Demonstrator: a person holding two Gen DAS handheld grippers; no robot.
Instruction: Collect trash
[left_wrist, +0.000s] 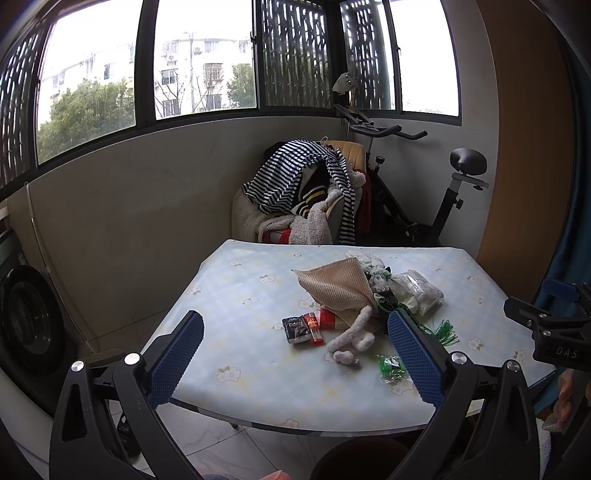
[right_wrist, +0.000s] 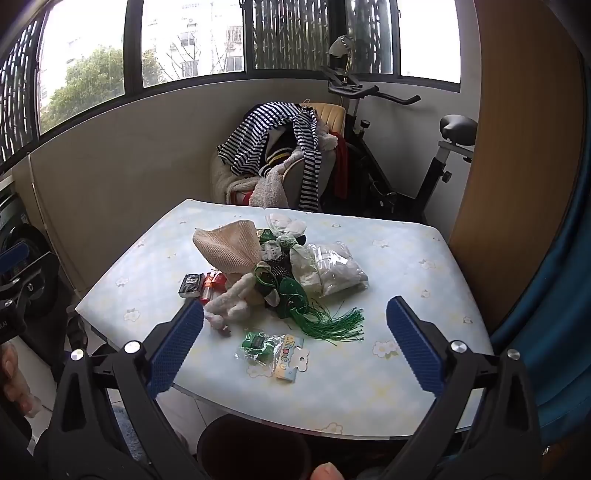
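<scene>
Left wrist view: the left gripper (left_wrist: 295, 332) is hovering short of the table (left_wrist: 236, 291), jaws spread wide and holding nothing. The trash pile (left_wrist: 354, 295) is lying mid-table, untouched.

Right wrist view: the right gripper (right_wrist: 295, 328) is likewise gaping empty above the near edge. A dark bin (right_wrist: 255, 446) is waiting below. Collection appears not yet begun; the green wrapper (right_wrist: 258, 345), lying nearest, is calling for a descent and closure.
</scene>
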